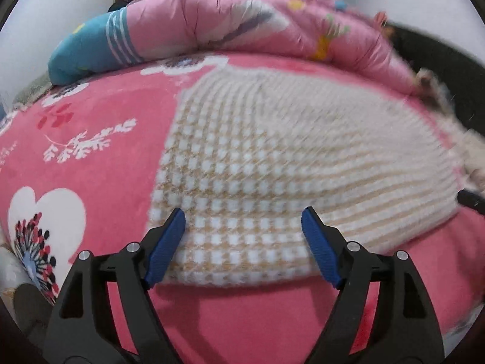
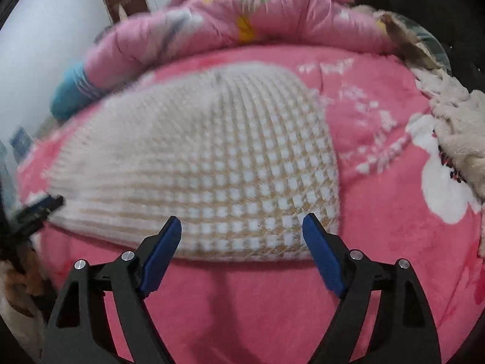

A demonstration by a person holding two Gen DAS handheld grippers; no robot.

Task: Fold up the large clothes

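A cream and tan checked sweater (image 1: 272,163) lies flat on the pink flowered blanket (image 1: 91,139) that covers the bed. It sits near the bed's front edge, with its bottom hem closest to the cameras. A puffy pink quilt (image 1: 242,21) is bunched up along the far edge of the bed.

The left gripper (image 1: 243,217) hangs over the hem near the sweater's left corner. Its blue fingers (image 1: 169,236) are spread wide and hold nothing. The right gripper (image 2: 242,223) hangs over the hem near the right corner, spread wide and empty too.

It looks like the folding is just getting started, with both tools lined up for a grab. Next, each one likely needs to dip down, pinch the hem, and lift it toward the collar.
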